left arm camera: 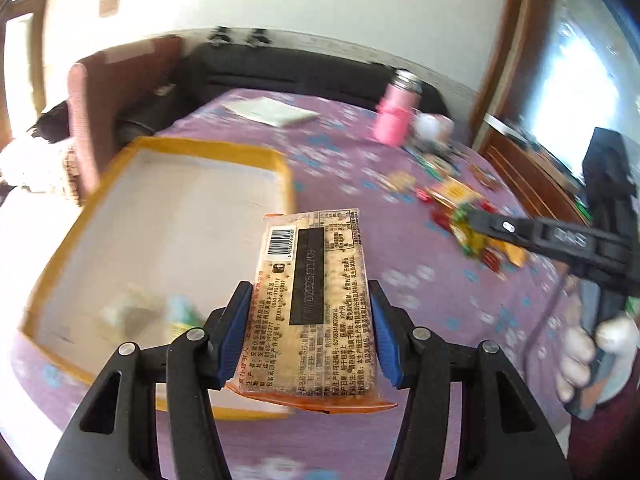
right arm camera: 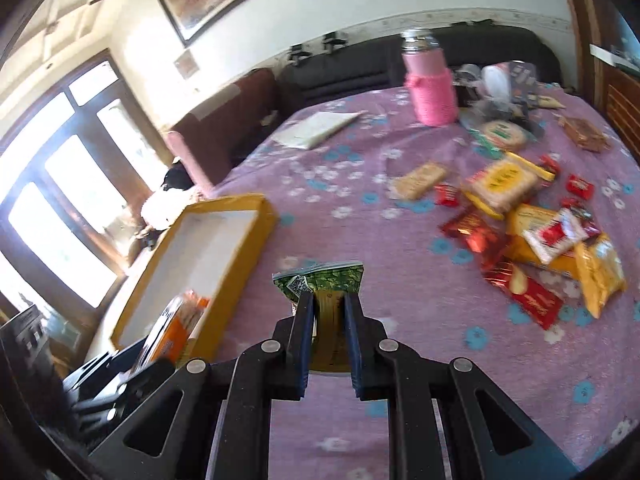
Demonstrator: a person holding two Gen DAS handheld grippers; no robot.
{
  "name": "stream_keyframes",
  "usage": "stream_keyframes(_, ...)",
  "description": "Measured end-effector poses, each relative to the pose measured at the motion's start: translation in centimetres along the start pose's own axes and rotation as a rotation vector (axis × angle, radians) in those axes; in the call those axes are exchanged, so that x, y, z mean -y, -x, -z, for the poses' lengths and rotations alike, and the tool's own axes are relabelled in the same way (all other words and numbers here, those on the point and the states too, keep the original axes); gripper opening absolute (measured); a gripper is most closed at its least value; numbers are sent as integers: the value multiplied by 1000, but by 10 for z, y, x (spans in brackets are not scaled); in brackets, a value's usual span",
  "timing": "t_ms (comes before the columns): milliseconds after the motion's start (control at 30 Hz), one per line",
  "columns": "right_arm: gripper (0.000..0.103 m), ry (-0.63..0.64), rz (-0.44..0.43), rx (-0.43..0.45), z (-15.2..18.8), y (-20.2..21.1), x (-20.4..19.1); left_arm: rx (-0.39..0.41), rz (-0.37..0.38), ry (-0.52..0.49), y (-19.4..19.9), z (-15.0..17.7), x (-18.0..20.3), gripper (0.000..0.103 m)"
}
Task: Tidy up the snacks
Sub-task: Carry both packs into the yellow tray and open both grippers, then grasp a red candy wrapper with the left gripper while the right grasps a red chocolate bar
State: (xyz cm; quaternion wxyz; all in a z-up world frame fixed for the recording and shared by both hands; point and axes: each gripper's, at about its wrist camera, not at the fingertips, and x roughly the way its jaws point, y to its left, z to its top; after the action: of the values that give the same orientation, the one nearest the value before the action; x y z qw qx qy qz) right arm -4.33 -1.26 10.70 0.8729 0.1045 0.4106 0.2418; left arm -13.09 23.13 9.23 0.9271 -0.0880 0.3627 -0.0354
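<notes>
blue-padded left gripper (left arm camera: 308, 332) clamps flat clear-wrapped cracker packet (left arm camera: 312, 304) by its long edges; light, stiff, brittle; right gripper (right arm camera: 329, 334) pinches crinkly green-and-gold foil sachet (right arm camera: 320, 280)

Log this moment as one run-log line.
left gripper: holds clear cracker packet | right gripper: holds green foil sachet | yellow-rimmed box tray: near

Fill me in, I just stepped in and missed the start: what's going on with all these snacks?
A person is sorting snacks with two handheld grippers. The left gripper holds a cracker packet beside the yellow-rimmed box. The right gripper is shut on a small green packet. More snacks lie on the purple floral cloth.
</notes>
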Motion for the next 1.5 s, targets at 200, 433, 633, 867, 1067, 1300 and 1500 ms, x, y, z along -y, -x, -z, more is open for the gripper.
stream_keyframes(200, 15, 60, -119, -67, -10, -32, -63, 27, -135, 49, 4, -21, -63, 54)
stream_keyframes(433, 15, 151, -166, -164, -6, -91, -132, -23, -214, 125, -20, -24, -120, 54)
stream_keyframes(633, 15, 157, -158, -254, 7, -144, -157, -81, -236, 163, -45, -18, -142, 54)
stream_keyframes(867, 15, 179, -129, -299, 19, -178, -168, -104, -218, 187, -54, -15, -151, 55)
stream_keyframes(1067, 21, 159, -148, -296, 22, -176, -170, -65, -220, 199, -39, -17, -150, 55)
stream_keyframes(1300, 31, 162, -185, -188, 10, -129, -167, -17, -295, 161, -5, -17, -124, 65)
stream_keyframes(1500, 40, 113, -177, -115, 7, -88, -136, 43, -319, 94, 29, -13, -70, 65)
